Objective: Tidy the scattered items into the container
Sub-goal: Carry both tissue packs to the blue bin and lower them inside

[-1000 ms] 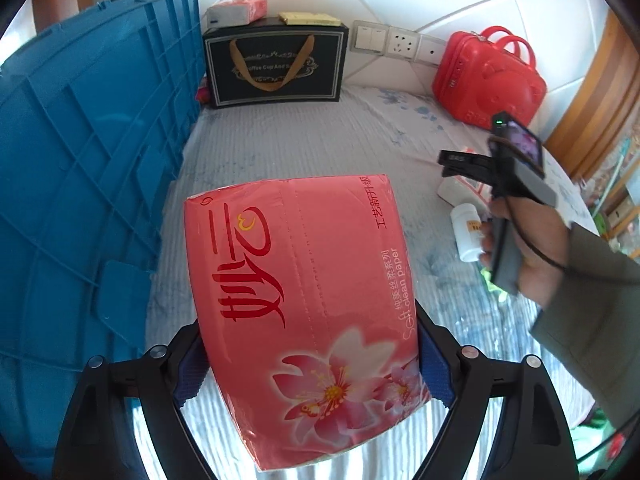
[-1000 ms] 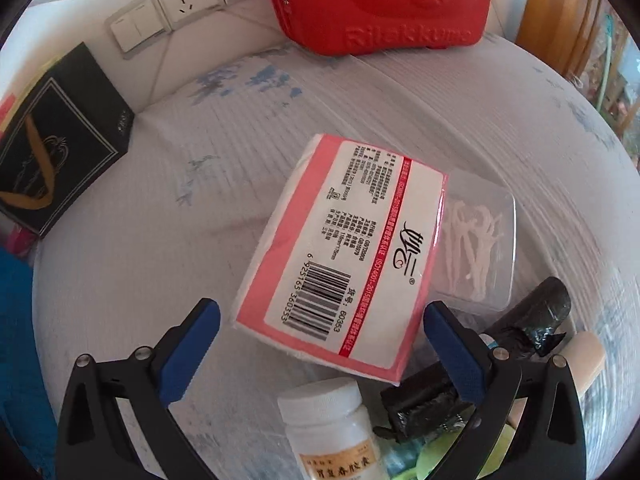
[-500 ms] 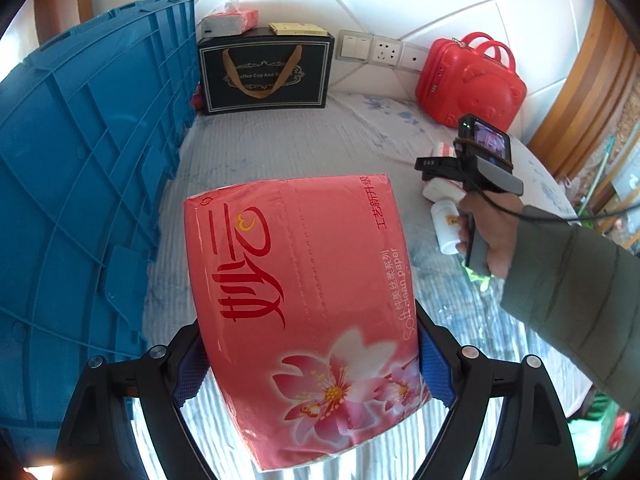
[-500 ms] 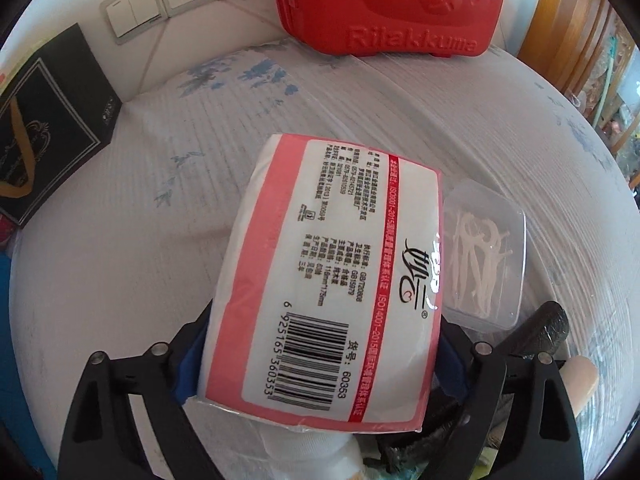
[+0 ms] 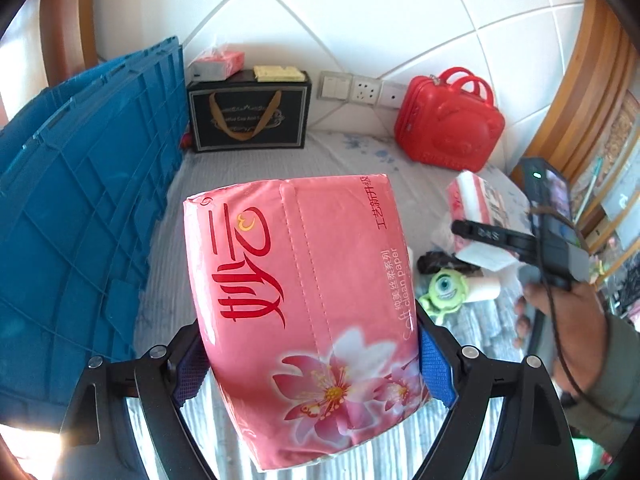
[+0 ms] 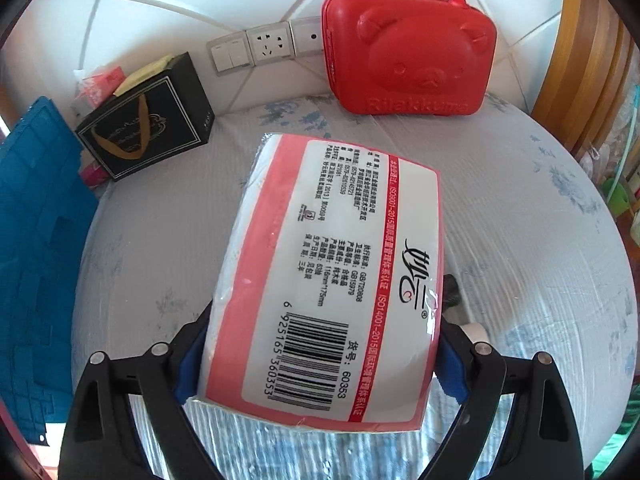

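Both grippers, left and right, each pinch a tissue pack above the bed; next, carry them to the blue crate at its left edge.

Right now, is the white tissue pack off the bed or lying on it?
Off the bed: the right tool grips the white tissue pack on both sides, raised above the sheet.
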{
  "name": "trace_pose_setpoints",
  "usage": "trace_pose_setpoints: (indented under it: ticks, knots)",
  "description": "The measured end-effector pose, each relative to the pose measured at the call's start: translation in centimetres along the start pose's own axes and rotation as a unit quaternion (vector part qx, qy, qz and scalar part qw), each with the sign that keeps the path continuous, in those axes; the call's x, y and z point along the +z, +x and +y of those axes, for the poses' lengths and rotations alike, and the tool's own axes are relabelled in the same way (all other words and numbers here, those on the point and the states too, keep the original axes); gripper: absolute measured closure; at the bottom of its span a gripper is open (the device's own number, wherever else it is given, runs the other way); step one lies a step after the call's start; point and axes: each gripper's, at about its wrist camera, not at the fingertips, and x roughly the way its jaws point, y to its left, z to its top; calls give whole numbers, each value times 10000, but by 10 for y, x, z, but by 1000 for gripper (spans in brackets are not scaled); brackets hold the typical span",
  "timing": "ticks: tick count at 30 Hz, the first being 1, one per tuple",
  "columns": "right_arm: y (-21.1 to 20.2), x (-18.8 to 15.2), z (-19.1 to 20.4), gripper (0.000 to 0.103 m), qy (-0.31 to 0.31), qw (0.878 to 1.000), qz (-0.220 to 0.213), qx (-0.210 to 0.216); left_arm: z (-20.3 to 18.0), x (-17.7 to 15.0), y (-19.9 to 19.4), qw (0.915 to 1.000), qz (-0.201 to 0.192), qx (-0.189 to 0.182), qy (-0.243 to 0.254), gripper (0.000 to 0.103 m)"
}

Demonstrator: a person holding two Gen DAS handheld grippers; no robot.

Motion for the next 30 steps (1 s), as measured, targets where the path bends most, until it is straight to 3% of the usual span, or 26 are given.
trace_pose_setpoints:
  ticks: [9, 15, 22, 30]
  knots:
    - [-119, -30, -31, 12, -497, 9982, -266, 215, -38, 15, -42, 9994, -352, -33, -55, 16]
    - [-171, -54, -46, 12, -716, 9963, -358, 319, -57, 21, -69, 9972, -699, -137, -218, 16]
    - [-209, -69, -53, 12, -942, 9935, -571, 288, -71, 24, -88, 9956, -899, -203, -187, 16]
    - [-233, -70, -40, 12, -868, 9925, -789, 337, -62, 32, -104, 9942, -1045, -244, -10, 16]
